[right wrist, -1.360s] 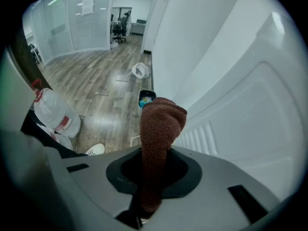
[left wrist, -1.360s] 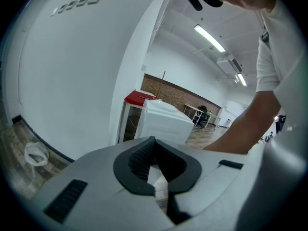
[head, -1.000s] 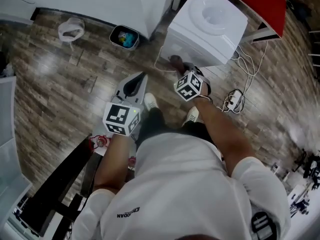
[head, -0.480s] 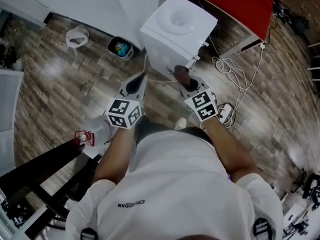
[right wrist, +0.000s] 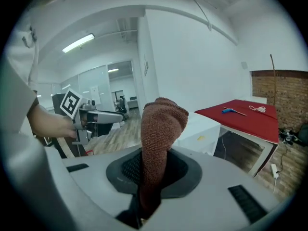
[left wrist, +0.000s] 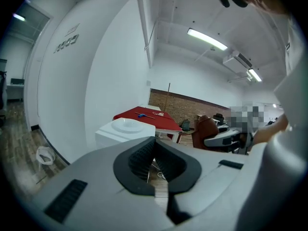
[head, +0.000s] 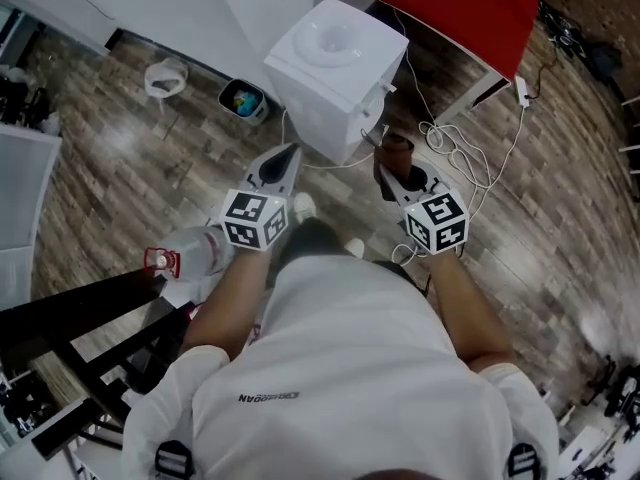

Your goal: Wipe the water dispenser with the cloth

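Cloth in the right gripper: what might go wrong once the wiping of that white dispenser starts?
The cloth is pinched only at its lower end by the right gripper, so rubbing could tug it loose. White cables loop across the floor beside the water dispenser, near the person's feet; a step could snag them. The left gripper is shut and empty, so nothing steadies the dispenser if it gets pushed.

No wording reads clearly. A small line of dark print (head: 268, 398) on the back of the person's white shirt (head: 350, 358) is too fine to make out. Raised grey lettering (left wrist: 67, 41) on the white wall (left wrist: 106, 81) is blurred. The cubes on the left claw (head: 285, 156) and right claw (head: 392, 176) show only black-and-white square codes.
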